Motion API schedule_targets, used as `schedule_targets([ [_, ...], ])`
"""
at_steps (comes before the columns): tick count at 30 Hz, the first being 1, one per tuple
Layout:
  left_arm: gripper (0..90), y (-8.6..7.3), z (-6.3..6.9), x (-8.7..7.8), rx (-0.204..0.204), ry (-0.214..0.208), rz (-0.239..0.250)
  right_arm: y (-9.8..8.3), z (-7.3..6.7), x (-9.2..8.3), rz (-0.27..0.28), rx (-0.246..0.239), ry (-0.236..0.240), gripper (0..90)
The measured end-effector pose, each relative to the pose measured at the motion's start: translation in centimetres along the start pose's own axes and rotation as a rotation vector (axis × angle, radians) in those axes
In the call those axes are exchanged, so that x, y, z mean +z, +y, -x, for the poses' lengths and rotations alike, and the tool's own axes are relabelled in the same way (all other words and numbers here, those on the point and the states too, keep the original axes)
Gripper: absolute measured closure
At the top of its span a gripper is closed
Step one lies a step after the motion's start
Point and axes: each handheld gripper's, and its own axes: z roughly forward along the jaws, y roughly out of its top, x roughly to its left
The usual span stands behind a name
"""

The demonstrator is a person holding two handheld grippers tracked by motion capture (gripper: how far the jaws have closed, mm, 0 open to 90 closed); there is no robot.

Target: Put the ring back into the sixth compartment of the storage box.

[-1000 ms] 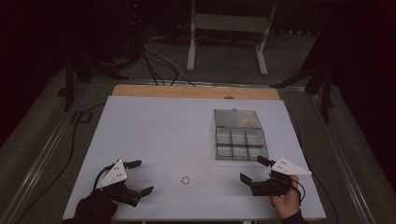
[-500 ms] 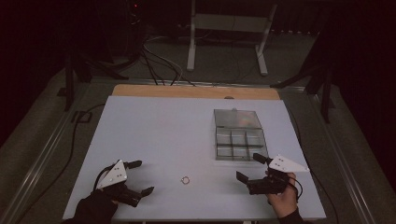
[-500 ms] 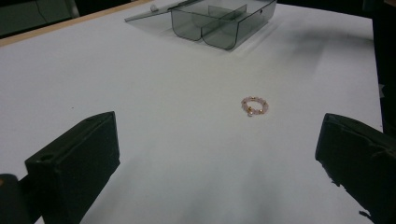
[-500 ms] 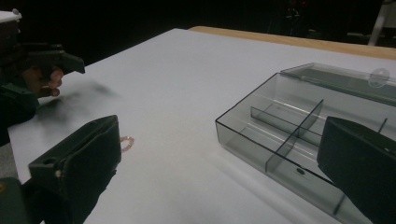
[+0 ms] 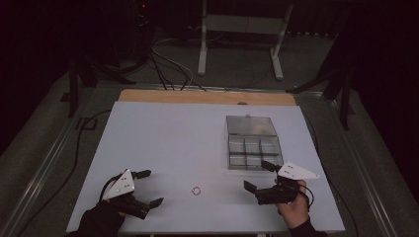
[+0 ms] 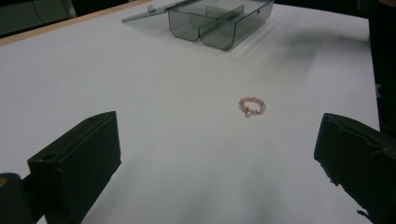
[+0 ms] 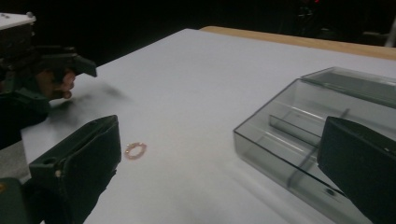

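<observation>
left tongs (image 5: 149, 187) low at the near edge of the surface (image 5: 168, 138), held in a dark-sleeved hand, jaws wide apart, nothing between them; right tongs (image 5: 259, 175) likewise low, gripped from below by a hand (image 5: 292, 207), jaws wide apart and empty, pointing toward the left tongs; small bead ring (image 5: 196, 190), pinkish with a gold-coloured bit, lies flat on the surface between the two tongs, apart from both, nearer the left pair; clear compartment box (image 5: 253, 148) just beyond the right tongs, lid laid open behind it; the compartments look empty.
</observation>
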Motion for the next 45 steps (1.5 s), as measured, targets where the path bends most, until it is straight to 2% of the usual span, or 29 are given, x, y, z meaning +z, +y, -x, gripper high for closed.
schedule_targets([
  [8,1.4,0.0,0.0,0.0,-0.001,0.002,-0.001,0.1,-1.0,1.5,-0.020,-0.006,0.054,0.0],
  [16,1.4,0.0,0.1,0.0,-0.001,0.004,-0.007,0.2,-1.6,2.3,-0.030,-0.015,0.079,0.0],
  [27,1.4,0.0,0.1,0.0,0.000,0.003,-0.009,0.4,-2.8,4.3,-0.054,-0.044,0.150,0.0],
  [45,1.4,0.1,0.2,0.0,0.001,-0.001,-0.008,0.4,-4.0,6.5,-0.091,-0.063,0.200,0.0],
])
